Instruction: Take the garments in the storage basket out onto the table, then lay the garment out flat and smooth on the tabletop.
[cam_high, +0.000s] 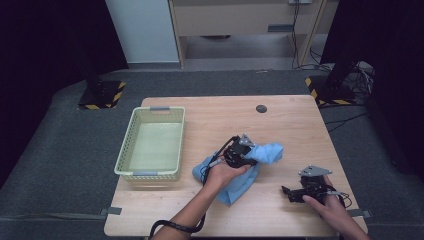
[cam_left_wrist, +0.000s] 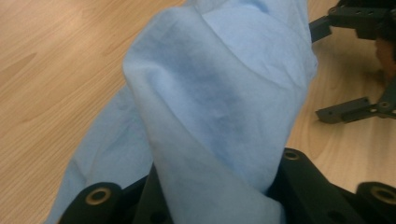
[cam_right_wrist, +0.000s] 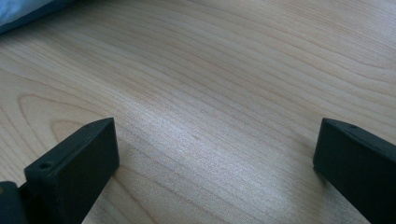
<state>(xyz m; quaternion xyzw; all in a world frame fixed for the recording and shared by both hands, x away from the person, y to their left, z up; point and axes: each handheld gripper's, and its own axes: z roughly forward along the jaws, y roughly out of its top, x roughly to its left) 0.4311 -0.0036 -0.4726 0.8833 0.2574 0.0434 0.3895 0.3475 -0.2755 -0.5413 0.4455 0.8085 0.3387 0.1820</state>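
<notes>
Left gripper (cam_high: 248, 156) first, from the high view: I see it in the left hand (cam_high: 223, 173) near the middle of the wooden table (cam_high: 280, 125), clamped on a light blue cloth (cam_high: 267, 151). One bunched end of the cloth bulges out past the gripper to the right, and the rest drapes down and back toward me onto the tabletop. To the left, a pale green slotted basket (cam_high: 125, 150) sits just beside the cloth but apart from it. Near the front right corner, the right hand (cam_high: 330, 205) holds the right gripper (cam_high: 286, 193) low over the wood, well apart from the cloth, jaws spread and pointing left. A small dark round disc (cam_high: 261, 108) lies near the table's far edge.

From the left gripper view, I see the blue cloth (cam_left_wrist: 219, 93) rising in a thick twisted fold out of the two black jaws, which pinch it at the bottom. Bare wood shows on the left, and the right gripper (cam_left_wrist: 348, 70) stands open at the upper right.

From the right gripper view, I see its two black jaws far apart with nothing but wood grain between them. A corner of the cloth (cam_right_wrist: 21, 11) lies at the top left.
</notes>
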